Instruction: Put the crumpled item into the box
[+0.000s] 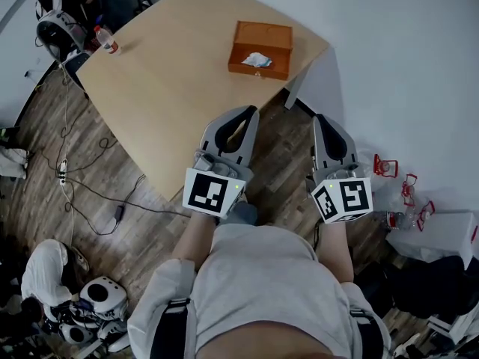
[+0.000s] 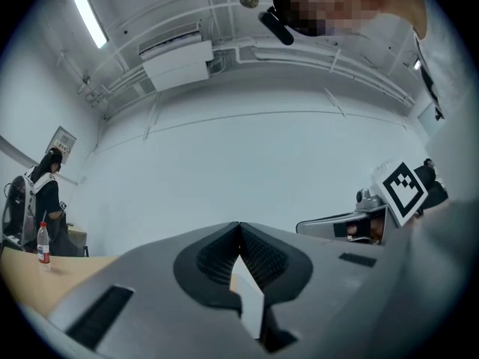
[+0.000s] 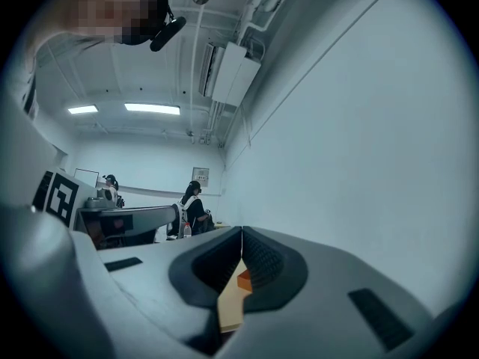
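An orange box (image 1: 260, 49) stands on the far part of the wooden table (image 1: 172, 88). A crumpled white item (image 1: 257, 60) lies inside the box. My left gripper (image 1: 251, 112) is held over the table's near edge, well short of the box, and is shut with nothing in it. My right gripper (image 1: 320, 120) hangs beside the table's right corner, over the floor, also shut and empty. In the left gripper view the left gripper (image 2: 239, 226) points up at a white wall. In the right gripper view a bit of the orange box (image 3: 244, 279) shows through the gap below the right gripper (image 3: 242, 230).
A water bottle (image 1: 106, 40) stands at the table's far left corner, near a seated person (image 1: 63, 13). Cables (image 1: 90, 193) run over the wooden floor on the left. Red clips (image 1: 404, 185) and a white bag (image 1: 438, 234) lie on the floor to the right.
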`<control>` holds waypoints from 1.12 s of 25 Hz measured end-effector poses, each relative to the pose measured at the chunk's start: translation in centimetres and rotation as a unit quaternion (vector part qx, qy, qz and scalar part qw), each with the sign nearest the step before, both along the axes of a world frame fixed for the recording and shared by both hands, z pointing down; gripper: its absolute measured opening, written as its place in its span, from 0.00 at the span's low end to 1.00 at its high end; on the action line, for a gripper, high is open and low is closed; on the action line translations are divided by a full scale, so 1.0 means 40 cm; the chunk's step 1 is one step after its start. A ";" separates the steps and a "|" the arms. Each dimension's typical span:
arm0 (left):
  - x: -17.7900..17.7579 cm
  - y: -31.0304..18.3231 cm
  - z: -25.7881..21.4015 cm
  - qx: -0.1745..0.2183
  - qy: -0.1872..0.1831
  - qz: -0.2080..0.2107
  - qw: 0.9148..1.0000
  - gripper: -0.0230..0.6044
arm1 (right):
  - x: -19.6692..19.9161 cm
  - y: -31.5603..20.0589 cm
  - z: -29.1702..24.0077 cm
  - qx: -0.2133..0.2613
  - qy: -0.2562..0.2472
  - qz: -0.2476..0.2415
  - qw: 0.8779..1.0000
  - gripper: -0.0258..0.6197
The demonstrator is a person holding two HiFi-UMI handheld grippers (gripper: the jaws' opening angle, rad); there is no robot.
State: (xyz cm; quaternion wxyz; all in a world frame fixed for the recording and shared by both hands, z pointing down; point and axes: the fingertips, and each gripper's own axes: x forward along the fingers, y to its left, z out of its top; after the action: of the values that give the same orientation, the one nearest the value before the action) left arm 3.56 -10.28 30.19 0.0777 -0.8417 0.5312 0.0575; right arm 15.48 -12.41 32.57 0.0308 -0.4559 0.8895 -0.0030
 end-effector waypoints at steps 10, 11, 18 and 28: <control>0.045 0.099 0.009 -0.001 -0.005 -0.016 1.000 0.06 | 0.031 0.087 0.021 -0.006 -0.008 -0.026 1.000 0.06; 0.050 0.107 0.010 -0.002 -0.006 -0.017 1.000 0.06 | 0.035 0.093 0.024 -0.008 -0.010 -0.025 1.000 0.06; 0.074 0.153 0.010 -0.003 -0.009 -0.023 1.000 0.06 | 0.049 0.141 0.026 -0.006 -0.010 -0.040 0.999 0.06; 0.112 0.177 0.004 0.002 -0.008 -0.018 1.000 0.06 | 0.080 0.173 0.025 -0.002 0.003 -0.043 0.999 0.06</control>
State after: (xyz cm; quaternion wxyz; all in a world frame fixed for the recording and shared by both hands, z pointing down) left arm 8.03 -3.21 30.37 0.0850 -0.8325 0.5451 0.0506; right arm 18.68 -5.48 33.57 0.0273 -0.4177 0.9081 -0.0052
